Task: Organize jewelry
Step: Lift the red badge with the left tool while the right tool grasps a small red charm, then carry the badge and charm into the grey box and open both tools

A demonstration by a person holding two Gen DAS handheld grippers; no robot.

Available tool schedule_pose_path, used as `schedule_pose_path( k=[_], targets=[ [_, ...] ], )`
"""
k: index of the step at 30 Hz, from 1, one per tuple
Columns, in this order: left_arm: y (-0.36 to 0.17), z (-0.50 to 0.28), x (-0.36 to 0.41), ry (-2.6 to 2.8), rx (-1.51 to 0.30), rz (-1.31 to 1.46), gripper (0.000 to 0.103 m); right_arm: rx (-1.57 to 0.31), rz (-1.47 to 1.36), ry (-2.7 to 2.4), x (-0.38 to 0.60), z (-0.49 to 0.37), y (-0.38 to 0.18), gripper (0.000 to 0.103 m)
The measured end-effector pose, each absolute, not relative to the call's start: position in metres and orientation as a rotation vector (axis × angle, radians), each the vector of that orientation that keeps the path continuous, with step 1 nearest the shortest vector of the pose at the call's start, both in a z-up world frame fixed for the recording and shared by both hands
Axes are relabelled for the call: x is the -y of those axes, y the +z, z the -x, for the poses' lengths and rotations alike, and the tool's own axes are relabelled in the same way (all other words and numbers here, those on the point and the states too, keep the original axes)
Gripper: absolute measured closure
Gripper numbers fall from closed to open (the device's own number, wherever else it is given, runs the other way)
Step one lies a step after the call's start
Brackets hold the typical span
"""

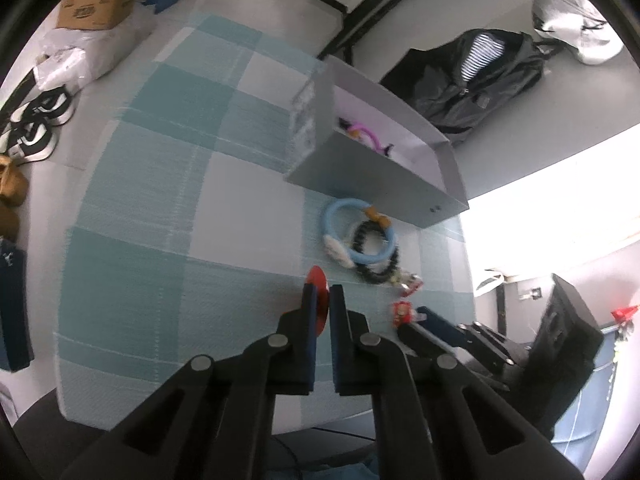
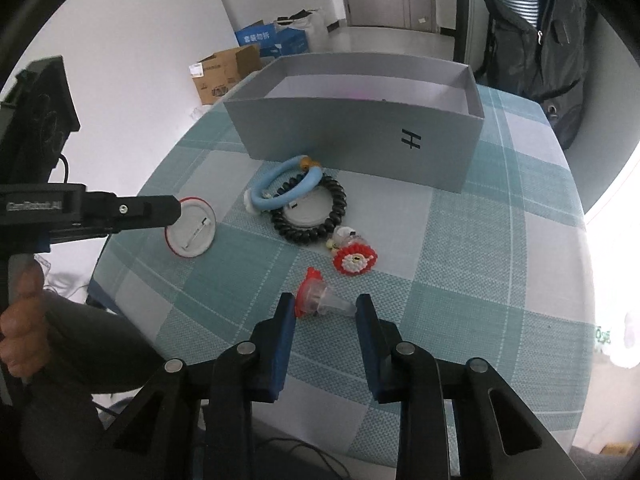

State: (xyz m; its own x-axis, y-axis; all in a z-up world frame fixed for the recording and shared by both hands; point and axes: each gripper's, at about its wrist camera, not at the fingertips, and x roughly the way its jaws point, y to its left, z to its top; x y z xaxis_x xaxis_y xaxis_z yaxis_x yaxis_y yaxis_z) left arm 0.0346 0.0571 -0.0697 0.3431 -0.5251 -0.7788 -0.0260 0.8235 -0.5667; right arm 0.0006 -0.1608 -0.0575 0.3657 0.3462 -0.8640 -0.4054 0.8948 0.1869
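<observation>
My left gripper (image 1: 322, 294) is shut on a round badge (image 1: 316, 278) with a red rim, seen edge-on between the pads. In the right wrist view the same badge (image 2: 191, 227) shows its white back and pin, held above the table's left edge. My right gripper (image 2: 325, 306) points down at the checked tablecloth (image 2: 460, 264), its pads touching both ends of a red-and-clear charm (image 2: 320, 300) lying there. Beyond it lie a red-and-white beaded charm (image 2: 355, 261), a black bead bracelet (image 2: 338, 200) and a light blue ring (image 2: 280, 196). The grey box (image 2: 360, 136) stands behind them, with a pink hair tie (image 1: 362, 132) inside.
A white disc (image 2: 302, 214) lies inside the black bracelet. A dark jacket (image 2: 536, 36) hangs behind the table at the right. Cardboard boxes (image 2: 224, 72) and shoes (image 1: 32, 128) sit on the floor. A person's hand (image 2: 20, 340) grips the left tool's handle.
</observation>
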Motion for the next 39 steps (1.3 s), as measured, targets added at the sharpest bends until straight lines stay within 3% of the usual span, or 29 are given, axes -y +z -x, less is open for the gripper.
schedule_pose_path(
  k=[19, 39],
  targets=[
    [-0.087, -0.039, -0.046, -0.354, -1.254, 0.596, 0.102, -1.062, -0.070, 0.505, 0.174, -0.007, -0.040, 0.074],
    [-0.016, -0.063, -0.052, -0.484, -1.079, 0.711, 0.103, -0.967, -0.271, 0.525, 0.202, -0.048, 0.009, 0.074]
  ],
)
